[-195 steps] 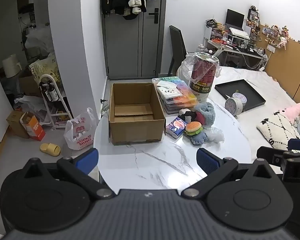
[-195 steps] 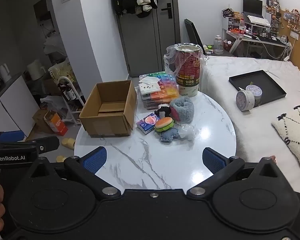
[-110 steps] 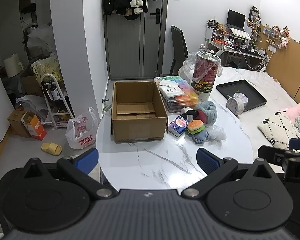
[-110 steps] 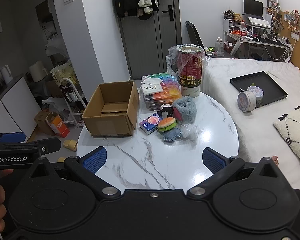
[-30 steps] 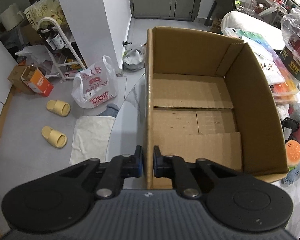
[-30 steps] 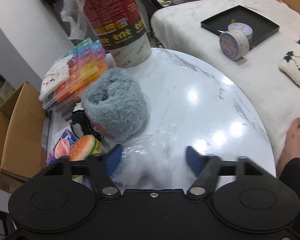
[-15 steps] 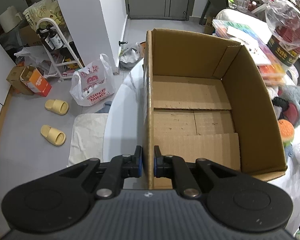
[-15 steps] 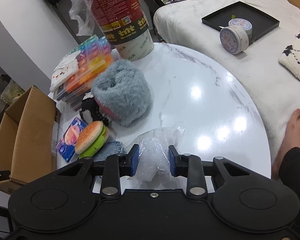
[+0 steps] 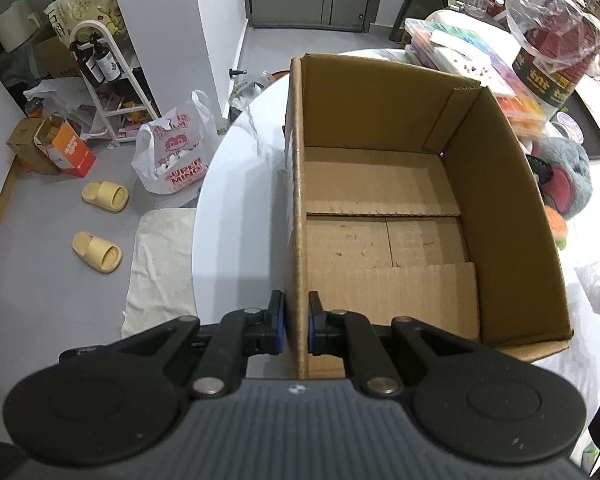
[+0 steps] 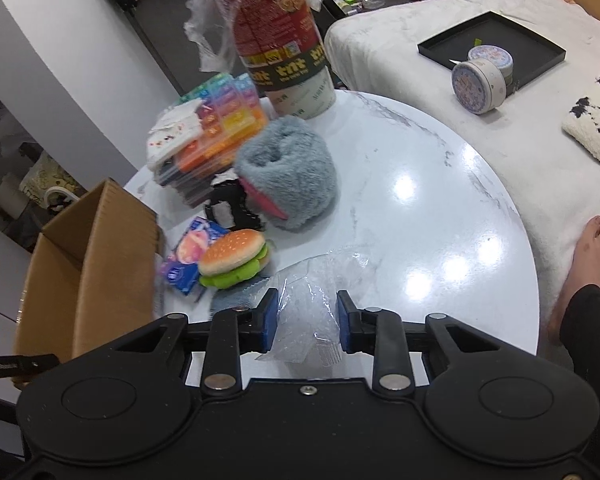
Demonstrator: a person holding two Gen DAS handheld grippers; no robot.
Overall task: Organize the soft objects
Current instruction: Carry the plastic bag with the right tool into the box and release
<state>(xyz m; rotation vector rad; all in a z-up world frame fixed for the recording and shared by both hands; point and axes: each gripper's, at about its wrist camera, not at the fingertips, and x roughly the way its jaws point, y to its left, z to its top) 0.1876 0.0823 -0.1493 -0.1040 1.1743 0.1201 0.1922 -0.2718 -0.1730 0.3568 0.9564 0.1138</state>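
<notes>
Both grippers clamped: left gripper on cardboard box near wall; right gripper on clear plastic bag.

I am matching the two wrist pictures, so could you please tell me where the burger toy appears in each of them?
Left wrist: the burger toy is a sliver of orange and green at the right edge, mostly hidden behind the cardboard box.
Right wrist: the burger toy sits left of centre on the table, in full view.
Shared landmark: the cardboard box, just left of the toy in both views.
</notes>
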